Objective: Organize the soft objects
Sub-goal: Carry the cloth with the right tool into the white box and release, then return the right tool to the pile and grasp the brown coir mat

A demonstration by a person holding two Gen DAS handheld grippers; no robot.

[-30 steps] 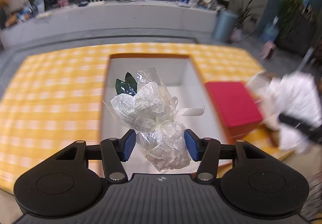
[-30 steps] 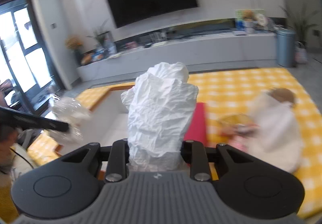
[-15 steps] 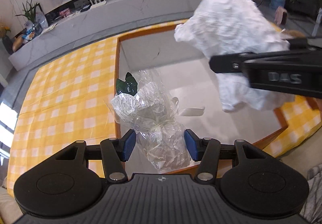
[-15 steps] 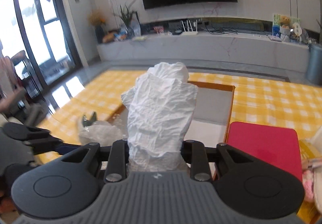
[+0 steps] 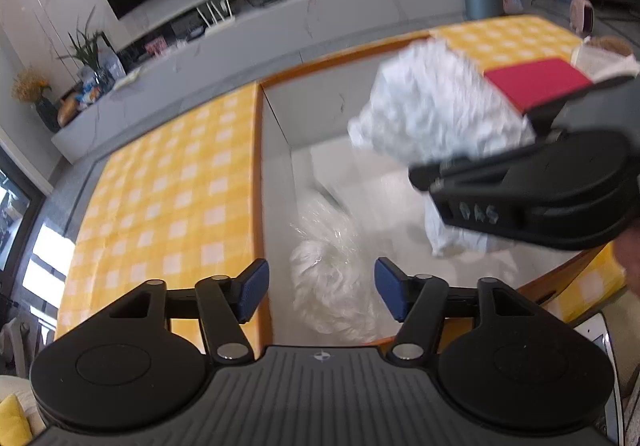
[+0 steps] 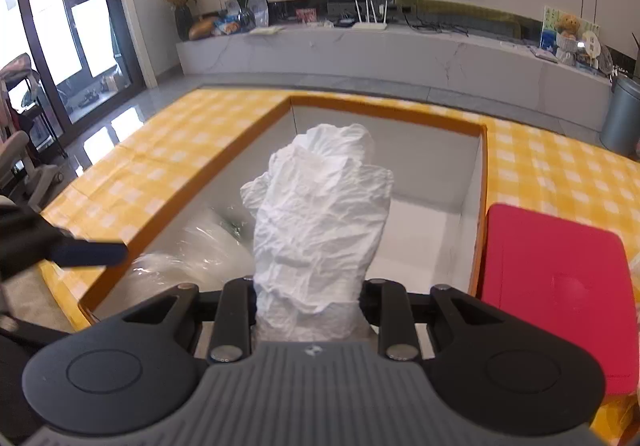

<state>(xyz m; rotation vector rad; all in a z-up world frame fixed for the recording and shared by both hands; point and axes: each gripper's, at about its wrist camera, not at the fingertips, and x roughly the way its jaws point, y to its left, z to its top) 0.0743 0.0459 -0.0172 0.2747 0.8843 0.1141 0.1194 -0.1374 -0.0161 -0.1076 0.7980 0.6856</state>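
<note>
Opening, the left fingers [image 5: 318,292] release the wrapped bundle [image 5: 336,286] into the box [image 6: 384,111]; the right gripper [image 6: 310,300] clenches the upright white cloth [image 6: 320,213] above the box, nearer its free floor.

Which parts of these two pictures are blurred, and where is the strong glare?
Left wrist view: the clear plastic bundle between the opening left gripper is smeared by motion, and the white paper wad is soft too. Right wrist view: the white paper wad in the right gripper is sharp; glare comes from the windows and straight lines bend at the edges.
</note>
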